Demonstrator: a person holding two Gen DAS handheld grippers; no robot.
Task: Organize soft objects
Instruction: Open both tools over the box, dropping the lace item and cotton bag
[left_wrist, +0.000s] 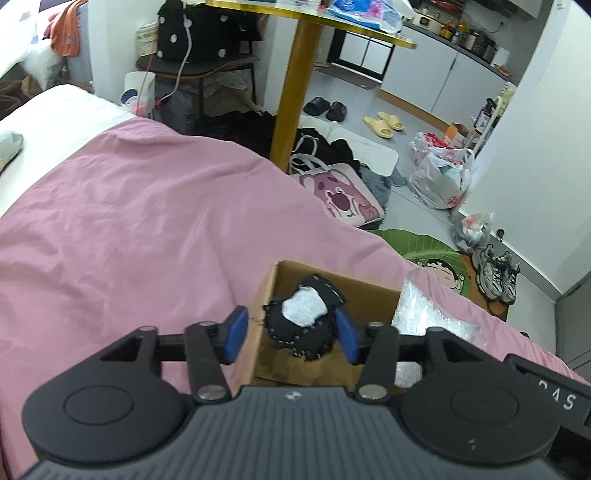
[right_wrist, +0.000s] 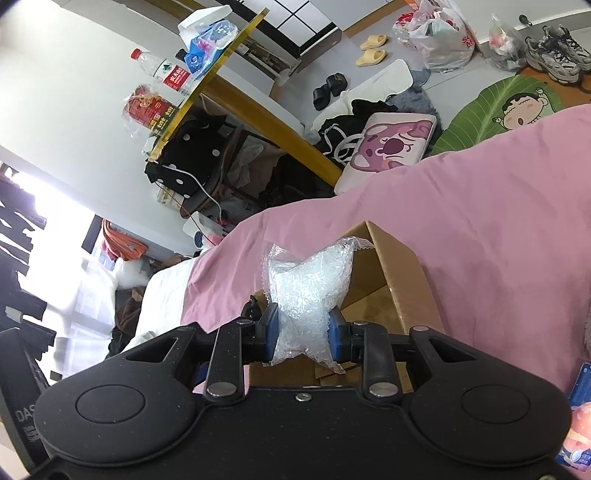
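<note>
Both soft things at the box, one in, one held over it.

Nearest, the left gripper (left_wrist: 291, 332) stands spread around the black pouch (left_wrist: 306, 325), which seems to lie inside the box (left_wrist: 369, 291), let go or nearly so. The right gripper (right_wrist: 303, 328) pinches the clear bag (right_wrist: 306, 291) just above the box rim. Beyond lies the pink sheet (left_wrist: 147, 221). Next, I judge: lower the bag beside the pouch, then spread.

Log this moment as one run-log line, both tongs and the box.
left tongs: open over black fabric toy in cardboard box | right tongs: shut on clear pellet bag, above box | surface: pink bedspread
</note>
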